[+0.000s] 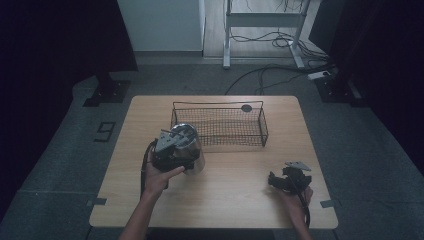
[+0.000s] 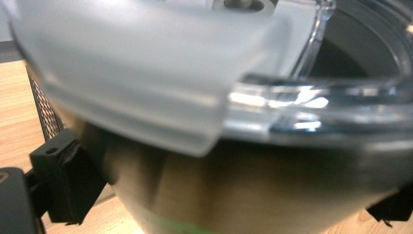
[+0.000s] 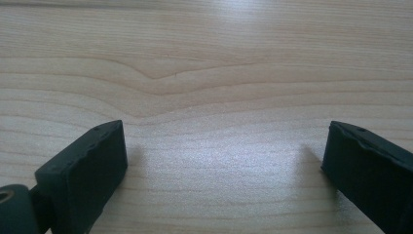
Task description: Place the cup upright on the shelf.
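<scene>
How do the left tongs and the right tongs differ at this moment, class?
The left tongs are shut on a steel cup; the right tongs are open with nothing between them. The left sits beside the wire basket; the right sits apart, above bare table. Each is hand-held.

A wooden table (image 1: pixel 235 200) seen from above in a dim room. The left gripper (image 1: pixel 172 147), held in the person's left hand (image 1: pixel 159 179), has its jaws closed around a shiny metal cup (image 1: pixel 192 150) with a clear lid, which stands just in front of the hand. Beyond and to the right of that gripper, a black wire basket (image 1: pixel 220 125) sits on the table, its near left corner just beside the cup. Well apart to the right, the right gripper (image 1: pixel 289 180) rests low over bare wood in the person's right hand (image 1: pixel 295 202), near the table's front right corner. Cables (image 1: pixel 260 75) lie on the grey floor beyond the table.
</scene>
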